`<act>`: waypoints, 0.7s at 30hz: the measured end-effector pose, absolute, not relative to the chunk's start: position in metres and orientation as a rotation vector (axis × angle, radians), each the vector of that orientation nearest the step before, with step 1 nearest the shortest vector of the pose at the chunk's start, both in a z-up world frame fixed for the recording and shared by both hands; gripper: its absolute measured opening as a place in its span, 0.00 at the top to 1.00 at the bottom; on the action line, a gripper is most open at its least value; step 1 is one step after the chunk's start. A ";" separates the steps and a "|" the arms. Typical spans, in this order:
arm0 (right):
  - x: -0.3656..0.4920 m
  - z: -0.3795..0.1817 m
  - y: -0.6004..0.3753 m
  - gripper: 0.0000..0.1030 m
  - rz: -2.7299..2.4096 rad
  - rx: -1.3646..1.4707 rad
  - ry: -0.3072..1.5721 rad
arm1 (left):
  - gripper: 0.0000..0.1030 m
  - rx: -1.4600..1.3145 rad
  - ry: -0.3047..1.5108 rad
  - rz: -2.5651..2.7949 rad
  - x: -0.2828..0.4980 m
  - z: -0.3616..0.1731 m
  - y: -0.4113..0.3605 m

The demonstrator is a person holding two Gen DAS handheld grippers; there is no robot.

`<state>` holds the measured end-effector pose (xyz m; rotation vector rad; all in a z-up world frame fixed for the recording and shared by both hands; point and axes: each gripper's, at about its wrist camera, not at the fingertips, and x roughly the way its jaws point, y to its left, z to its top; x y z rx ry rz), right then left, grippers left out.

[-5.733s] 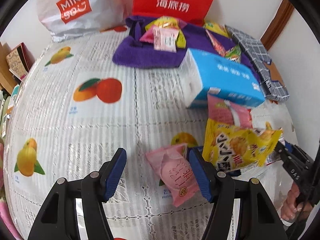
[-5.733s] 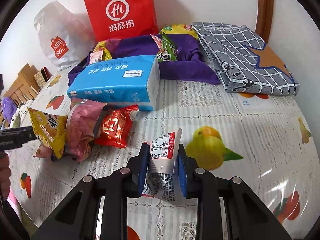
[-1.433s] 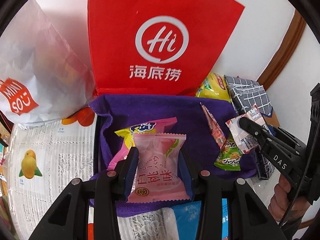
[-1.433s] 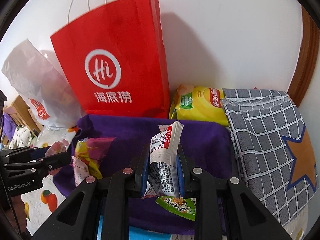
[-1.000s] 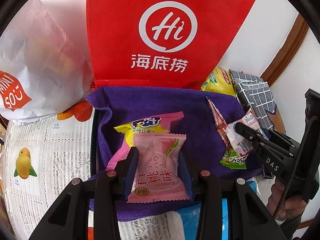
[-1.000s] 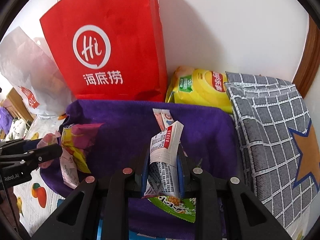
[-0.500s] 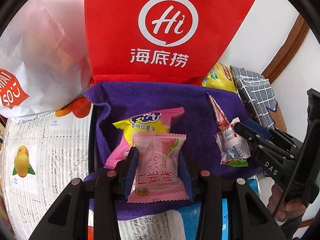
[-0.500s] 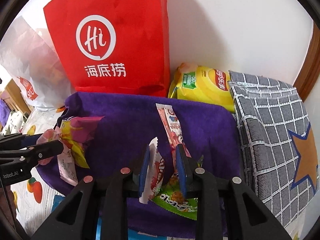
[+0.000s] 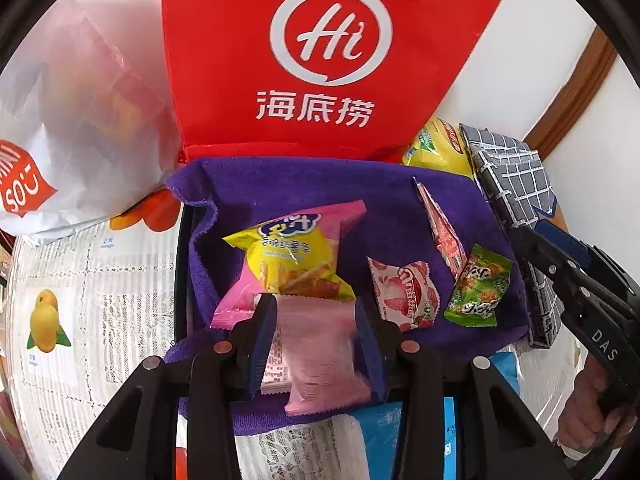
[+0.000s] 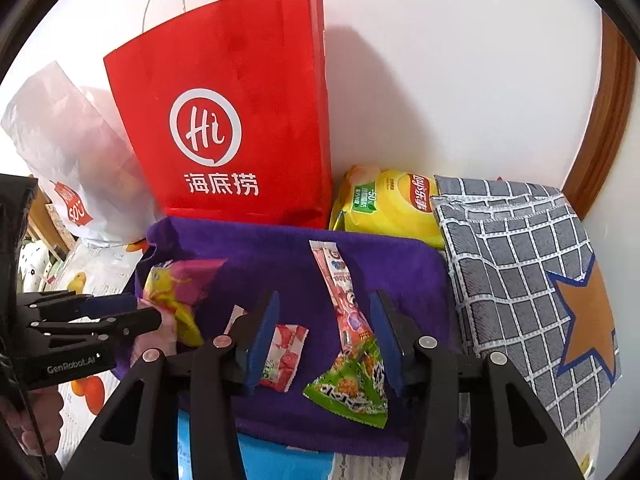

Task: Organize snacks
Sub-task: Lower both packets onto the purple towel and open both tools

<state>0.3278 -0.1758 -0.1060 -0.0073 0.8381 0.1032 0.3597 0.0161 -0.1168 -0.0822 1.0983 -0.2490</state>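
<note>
Claws over purple cloth (image 9: 280, 188) at the back of the desk (image 9: 80, 272). Left claw (image 9: 316, 340) clamped on a pale pink snack packet (image 9: 320, 352): both blue pads press its sides, and the crinkled plastic film with its serrated top edge stands between them. Packet hangs just above the near edge of the cloth, its top touching or overlapping a yellow and pink chip pouch (image 9: 292, 256) that lies flat behind it.

Right claw (image 10: 324, 336) apart; its jaws have just been opening and the pads grip nothing. Below the gap lie a long thin red stick packet (image 10: 340, 292) and a green glossy packet (image 10: 352, 388), the stick's lower end overlapping the green one. A small red and white wrapped sweet (image 10: 280, 356), with zigzag ends, rests on the cloth just beside the left pad; whether pad and wrapper touch I cannot tell.

Cloth: soft, napped, towel-like, bunched at its left edge. Behind it stands a stiff red paper bag (image 10: 240, 120) with white cord handles, upright against the wall. A translucent white plastic bag (image 9: 60, 120) slumps to its left. A puffy yellow crisp bag (image 10: 388, 208) sits to the right of the red bag, next to a folded grey checked cloth (image 10: 520, 272) with a brown star. Desk cover is lace-patterned, printed with fruit. A blue carton (image 9: 380, 432) shows below the purple cloth.
</note>
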 end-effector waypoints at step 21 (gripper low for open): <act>0.259 -0.065 -0.192 0.22 0.006 0.009 0.840 | 0.44 -0.054 0.986 -0.288 0.317 -0.061 0.004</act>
